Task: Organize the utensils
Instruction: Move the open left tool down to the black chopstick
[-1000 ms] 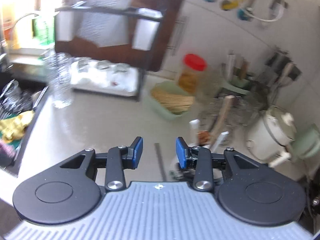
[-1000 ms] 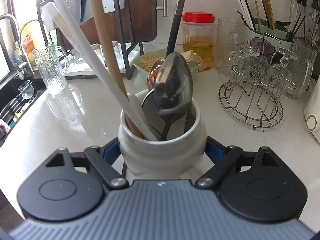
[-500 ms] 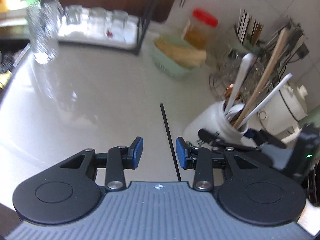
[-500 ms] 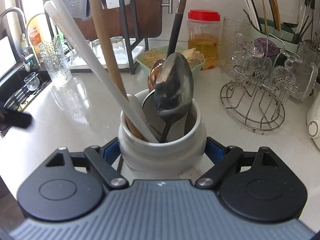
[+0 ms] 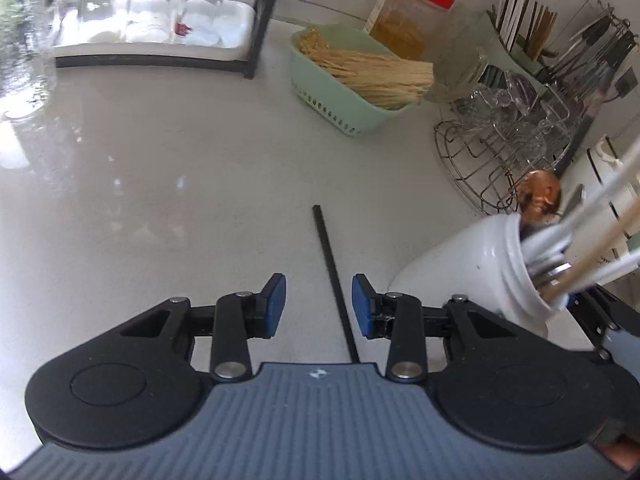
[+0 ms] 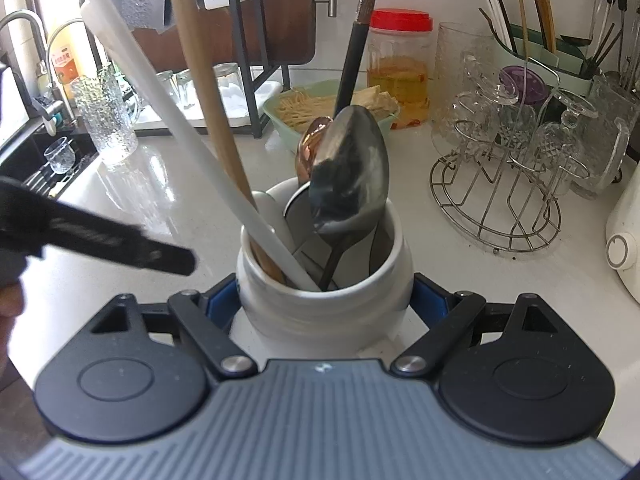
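A single black chopstick (image 5: 332, 268) lies on the pale countertop (image 5: 160, 200). My left gripper (image 5: 319, 306) hangs open just over it, and the stick runs through the gap between the blue pads, nearer the right one. My right gripper (image 6: 324, 304) is shut on a white ceramic utensil jar (image 6: 320, 304), seen at the right edge of the left wrist view as the jar (image 5: 472, 268). The jar holds a steel spoon (image 6: 352, 172), a copper spoon (image 6: 312, 148), a wooden handle (image 6: 208, 92), a white handle (image 6: 160, 96) and a black chopstick (image 6: 354, 52). A left gripper finger (image 6: 100, 240) pokes in from the left of the right wrist view.
A green basket of noodles (image 5: 360, 76) and a red-lidded jar (image 5: 412, 20) stand behind. A wire rack of glasses (image 6: 516, 160) is at the right, a dish rack with tumblers (image 5: 156, 20) at the back left. A glass pitcher (image 6: 106, 116) stands by the sink (image 6: 44, 160).
My left gripper has sunk toward the counter and tipped down, bringing the lying chopstick between its pads. It now shows in the right wrist view. The right gripper and jar have stayed put.
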`<state>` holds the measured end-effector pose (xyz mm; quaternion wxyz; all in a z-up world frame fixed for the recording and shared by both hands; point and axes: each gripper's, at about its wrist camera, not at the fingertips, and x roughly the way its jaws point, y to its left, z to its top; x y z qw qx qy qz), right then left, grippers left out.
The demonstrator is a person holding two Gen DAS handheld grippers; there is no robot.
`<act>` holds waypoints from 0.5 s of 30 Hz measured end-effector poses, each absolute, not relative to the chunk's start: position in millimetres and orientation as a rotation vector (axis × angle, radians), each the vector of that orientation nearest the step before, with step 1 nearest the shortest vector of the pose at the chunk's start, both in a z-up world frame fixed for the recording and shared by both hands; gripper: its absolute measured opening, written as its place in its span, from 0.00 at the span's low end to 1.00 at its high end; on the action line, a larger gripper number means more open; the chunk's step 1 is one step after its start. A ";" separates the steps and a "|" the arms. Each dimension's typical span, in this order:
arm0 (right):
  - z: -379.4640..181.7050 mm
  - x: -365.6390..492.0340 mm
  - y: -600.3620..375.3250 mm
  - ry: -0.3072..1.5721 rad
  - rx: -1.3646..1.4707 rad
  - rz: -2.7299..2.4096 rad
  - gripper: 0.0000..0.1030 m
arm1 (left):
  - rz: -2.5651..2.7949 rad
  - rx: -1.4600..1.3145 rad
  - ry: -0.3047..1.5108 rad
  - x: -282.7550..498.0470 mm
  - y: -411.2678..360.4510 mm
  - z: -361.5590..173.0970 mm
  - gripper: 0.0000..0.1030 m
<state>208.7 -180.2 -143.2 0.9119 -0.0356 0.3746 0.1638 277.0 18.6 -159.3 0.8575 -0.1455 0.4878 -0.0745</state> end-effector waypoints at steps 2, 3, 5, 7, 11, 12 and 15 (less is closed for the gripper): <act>-143.2 208.0 -181.1 0.773 -0.073 0.336 0.88 | -0.163 -0.284 1.029 285.8 12.4 -165.6 0.40; -143.2 207.5 -181.5 0.773 -0.072 0.335 0.88 | -0.170 -0.277 1.033 290.1 9.5 -168.5 0.40; -143.0 207.1 -182.0 0.774 -0.071 0.335 0.88 | -0.180 -0.263 1.038 298.3 3.6 -172.9 0.40; -143.1 206.8 -182.5 0.774 -0.069 0.333 0.88 | -0.191 -0.243 1.042 305.9 -2.1 -177.7 0.40; -142.6 206.7 -182.6 0.777 -0.060 0.323 0.88 | -0.182 -0.193 1.038 312.9 -9.6 -183.0 0.40; -142.5 206.5 -182.6 0.776 -0.060 0.322 0.88 | -0.175 -0.174 1.033 312.6 -11.5 -183.5 0.40; -143.0 204.8 -183.0 0.767 -0.058 0.321 0.88 | -0.164 -0.144 1.028 312.4 -14.7 -186.7 0.39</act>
